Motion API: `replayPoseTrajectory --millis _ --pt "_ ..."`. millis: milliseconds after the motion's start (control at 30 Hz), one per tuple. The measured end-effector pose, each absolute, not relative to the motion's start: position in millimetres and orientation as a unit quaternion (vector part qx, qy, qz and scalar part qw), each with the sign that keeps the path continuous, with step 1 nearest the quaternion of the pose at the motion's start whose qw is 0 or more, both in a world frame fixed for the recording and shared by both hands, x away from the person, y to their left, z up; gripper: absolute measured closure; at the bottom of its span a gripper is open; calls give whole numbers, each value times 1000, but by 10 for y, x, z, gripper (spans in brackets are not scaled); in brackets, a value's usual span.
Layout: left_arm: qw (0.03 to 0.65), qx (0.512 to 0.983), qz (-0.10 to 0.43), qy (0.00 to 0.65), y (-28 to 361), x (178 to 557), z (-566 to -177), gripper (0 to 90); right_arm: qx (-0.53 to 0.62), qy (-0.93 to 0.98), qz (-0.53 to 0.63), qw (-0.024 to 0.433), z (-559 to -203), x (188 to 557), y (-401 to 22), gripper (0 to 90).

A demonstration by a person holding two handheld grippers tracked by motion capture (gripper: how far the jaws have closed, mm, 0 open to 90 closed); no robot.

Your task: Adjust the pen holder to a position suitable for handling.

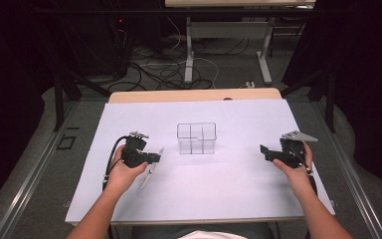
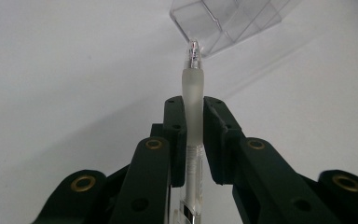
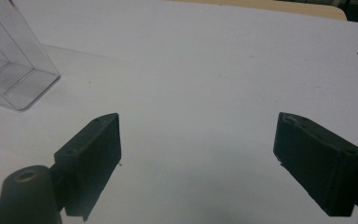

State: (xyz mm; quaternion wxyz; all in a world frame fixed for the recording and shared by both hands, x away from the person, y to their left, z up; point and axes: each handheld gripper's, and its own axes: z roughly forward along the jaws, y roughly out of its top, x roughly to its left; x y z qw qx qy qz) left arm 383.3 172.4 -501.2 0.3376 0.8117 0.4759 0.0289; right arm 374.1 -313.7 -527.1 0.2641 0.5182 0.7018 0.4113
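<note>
Clear plastic: one divided box (image 1: 196, 138) mid-table, one pen (image 2: 193, 116) clamped in left gripper (image 1: 154, 158) near it; right gripper (image 3: 196, 154) jaws spread, empty; white sheet (image 1: 229, 189) on wooden table (image 1: 194, 94), cables on floor behind

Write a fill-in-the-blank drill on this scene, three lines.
1. The left hand-held gripper is shut on a clear plastic ____.
2. The right hand-held gripper has its jaws ____, with nothing in them.
3. The clear plastic divided box stands on the white sheet, ____ the two hand-held grippers.

Missing words: pen; open; between.
</note>
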Motion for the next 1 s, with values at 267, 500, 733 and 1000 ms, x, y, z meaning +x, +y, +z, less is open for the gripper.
replayPoseTrajectory --millis 267,500,733,1000 --pt "382 788 58 479 1770 3844 -5009 800 519 702 411 265 -5275 3736 -3140 145" --pt "431 749 77 497 1852 3837 -5026 800 521 700 413 263 -5275 3737 -3141 145" --pt "456 728 99 502 1890 3819 -4998 800 517 703 411 264 -5278 3738 -3134 145" --pt "483 715 126 489 1887 3786 -4905 800 517 702 411 266 -5270 3731 -3144 145"
